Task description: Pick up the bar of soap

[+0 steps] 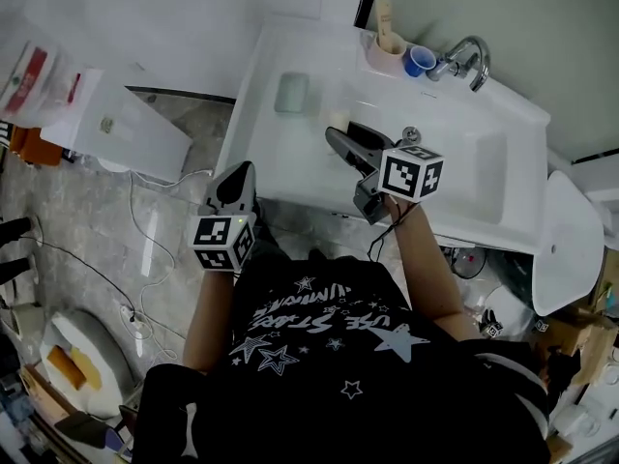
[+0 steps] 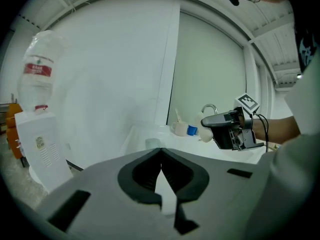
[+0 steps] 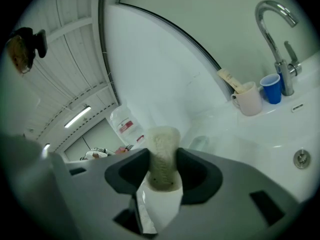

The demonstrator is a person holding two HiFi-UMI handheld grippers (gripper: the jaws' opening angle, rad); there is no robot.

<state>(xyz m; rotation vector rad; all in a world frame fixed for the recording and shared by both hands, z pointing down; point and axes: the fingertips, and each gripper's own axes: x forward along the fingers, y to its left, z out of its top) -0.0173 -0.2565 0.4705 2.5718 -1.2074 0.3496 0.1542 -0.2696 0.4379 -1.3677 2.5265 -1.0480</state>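
Note:
The bar of soap [image 3: 162, 154] is pale cream and stands on edge between the dark pads of my right gripper [image 3: 162, 160], which is shut on it. In the head view that gripper [image 1: 340, 138] hangs over the left part of the white washbasin [image 1: 488, 177], with the soap [image 1: 338, 120] at its tip. From the left gripper view the soap [image 2: 205, 134] shows as a pale lump under the right gripper's jaws. My left gripper [image 1: 238, 179] is shut and holds nothing; it sits in front of the basin's left corner, and its fingertips [image 2: 161, 153] meet.
A pale green soap dish [image 1: 292, 93] lies on the basin's left ledge. A cream mug [image 1: 385, 51] with a toothbrush, a blue cup [image 1: 418, 61] and a chrome faucet [image 1: 466, 58] stand at the back. Cables and a white box [image 1: 131, 124] are on the floor at left.

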